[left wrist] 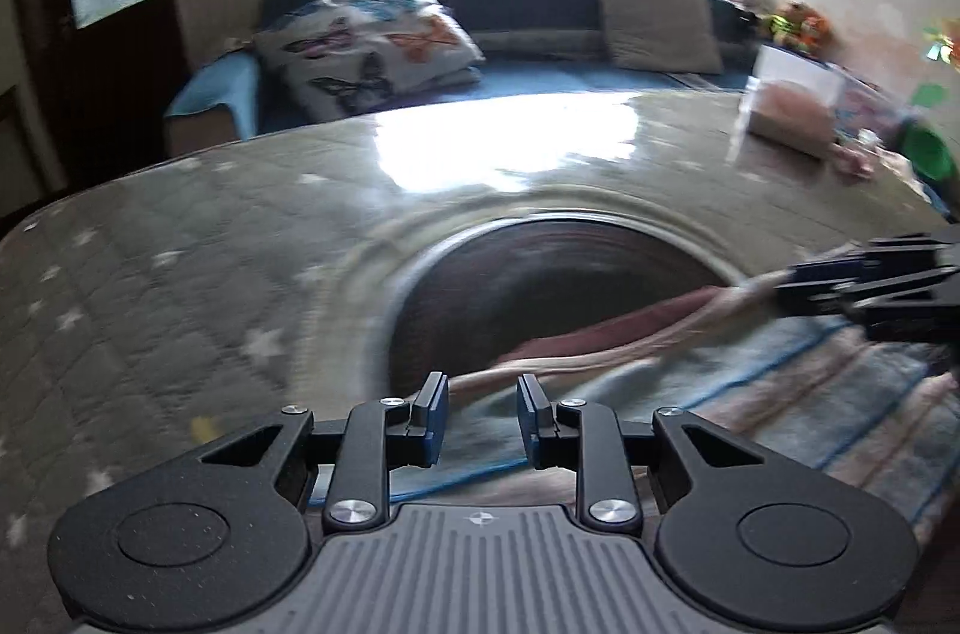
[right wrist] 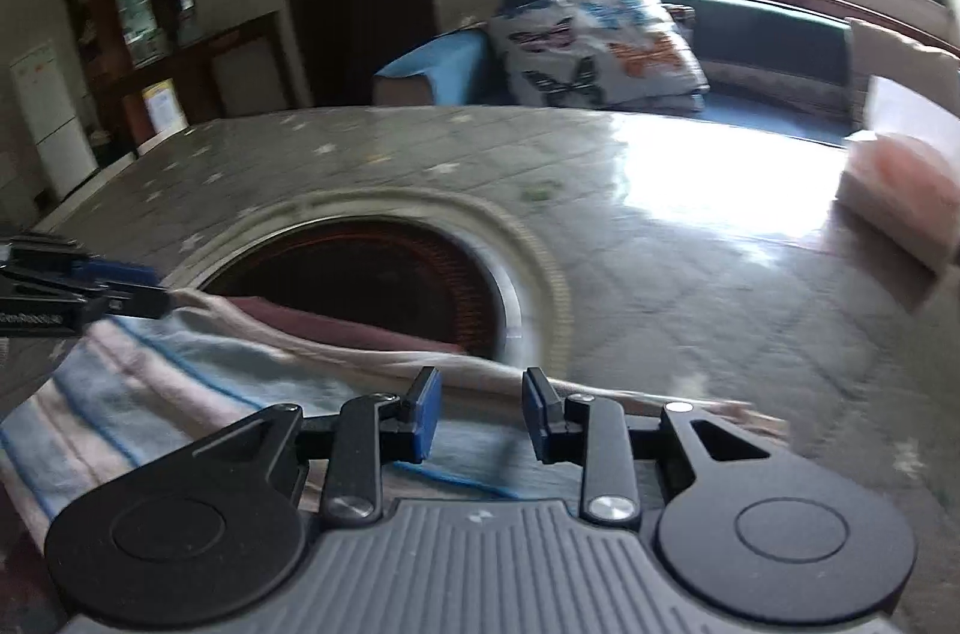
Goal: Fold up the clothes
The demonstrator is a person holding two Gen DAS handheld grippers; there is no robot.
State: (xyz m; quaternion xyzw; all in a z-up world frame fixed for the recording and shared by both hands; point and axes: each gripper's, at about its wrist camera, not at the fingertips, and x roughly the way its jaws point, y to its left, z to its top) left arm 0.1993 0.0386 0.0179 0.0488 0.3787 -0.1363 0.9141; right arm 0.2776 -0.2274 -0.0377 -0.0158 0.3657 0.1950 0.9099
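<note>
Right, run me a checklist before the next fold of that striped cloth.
1. Left gripper open: ok, jaws apart above the pink-and-blue striped cloth.
2. Right gripper open: ok, jaws apart at the cloth's far edge.
3. Cloth edge pinched by either gripper: cannot tell, the pictures are blurred.
4. Cloth flat on the table: not ok, its far edge lies across the round dark opening.
5. Room on the grey star-patterned quilted table cover: ok, bare beyond the cloth.
6. Pale box apart from the cloth: ok.
</note>
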